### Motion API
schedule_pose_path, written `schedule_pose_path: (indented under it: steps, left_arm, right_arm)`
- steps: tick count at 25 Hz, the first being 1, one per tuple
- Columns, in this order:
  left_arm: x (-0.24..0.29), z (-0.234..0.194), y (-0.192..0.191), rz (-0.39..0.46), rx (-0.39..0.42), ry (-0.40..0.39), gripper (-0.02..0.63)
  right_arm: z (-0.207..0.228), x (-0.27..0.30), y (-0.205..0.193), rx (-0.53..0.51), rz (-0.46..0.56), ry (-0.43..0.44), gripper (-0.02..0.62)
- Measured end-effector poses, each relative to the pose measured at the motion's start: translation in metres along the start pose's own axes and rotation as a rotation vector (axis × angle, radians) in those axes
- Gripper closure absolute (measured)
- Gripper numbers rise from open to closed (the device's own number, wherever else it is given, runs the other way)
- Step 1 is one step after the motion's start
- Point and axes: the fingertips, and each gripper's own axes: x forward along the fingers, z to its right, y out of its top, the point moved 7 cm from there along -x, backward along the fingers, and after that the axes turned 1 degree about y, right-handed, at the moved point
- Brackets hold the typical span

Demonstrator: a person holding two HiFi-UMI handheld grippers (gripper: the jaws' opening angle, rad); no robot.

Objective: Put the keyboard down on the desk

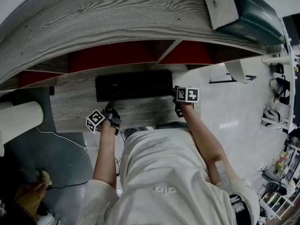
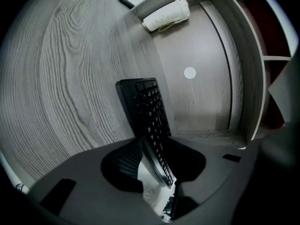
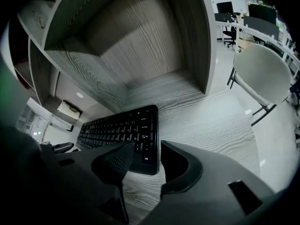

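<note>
Kbd (image 1: pixel 133 85) on desk (image 1: pixel 140 112); L claw (image 1: pixel 111 107), R claw (image 1: pixel 176 95) gaping at ends.

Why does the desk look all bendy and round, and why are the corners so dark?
Head view: the wide lens bows the shelf into an arc. Left gripper view: the desk grain curves, black corners ring the picture, the keyboard looks sharp. Right gripper view: same bending, brightest at the right.
</note>
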Motion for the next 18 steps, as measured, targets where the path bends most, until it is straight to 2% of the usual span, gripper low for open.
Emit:
schedule_pose_path:
  steps: [3,6,8,13,18]
  left_arm:
    - [-0.008,0.017,0.007,-0.022,0.088,-0.025,0.495]
    - [-0.017,0.040,0.016,-0.047,0.227,-0.050,0.545]
    - [-0.023,0.058,0.021,-0.064,0.332,-0.075,0.573]
    - [-0.042,0.107,0.026,-0.116,0.637,-0.168,0.591]
    - [-0.069,0.158,0.030,-0.101,0.879,-0.261,0.591]
  right_arm:
    - [-0.012,-0.012,0.002,-0.016,0.034,0.000,0.427]
    - [-0.031,-0.029,0.005,-0.056,0.083,0.003,0.505]
    - [-0.046,-0.040,0.009,-0.105,0.121,0.006,0.528]
    - [-0.086,-0.072,0.016,-0.249,0.211,-0.005,0.548]
    - [-0.128,-0.106,0.024,-0.348,0.311,0.010,0.552]
